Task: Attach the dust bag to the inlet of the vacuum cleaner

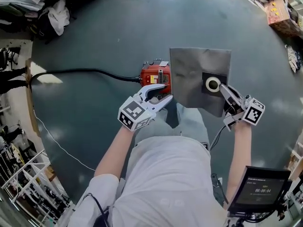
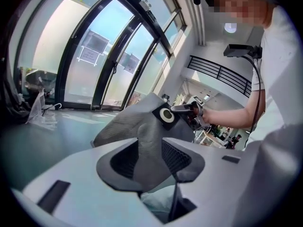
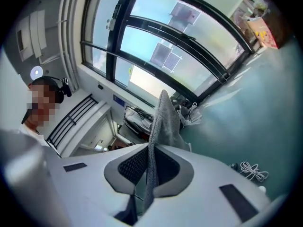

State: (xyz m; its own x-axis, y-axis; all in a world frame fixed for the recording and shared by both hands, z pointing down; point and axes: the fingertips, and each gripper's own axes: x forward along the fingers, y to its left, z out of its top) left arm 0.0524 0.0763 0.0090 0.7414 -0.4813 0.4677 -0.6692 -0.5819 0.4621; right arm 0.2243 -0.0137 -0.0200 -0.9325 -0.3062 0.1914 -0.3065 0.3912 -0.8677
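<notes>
While right gripper point(image 1: 227, 93) pinches dust bag point(image 1: 191, 74), left gripper point(image 1: 161, 92) stands open round fabric; bag not yet on vacuum cleaner point(image 1: 155, 76) inlet.

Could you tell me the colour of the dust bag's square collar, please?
Black, around a cream ring; the collar shows best in the head view.

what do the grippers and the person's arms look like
Both the left gripper and right gripper are pale grey plastic with curved jaws and dark ribbed pads, each carrying a white cube of black square markers. A thin cable trails below the right one. The person wears a white short-sleeved shirt.
</notes>
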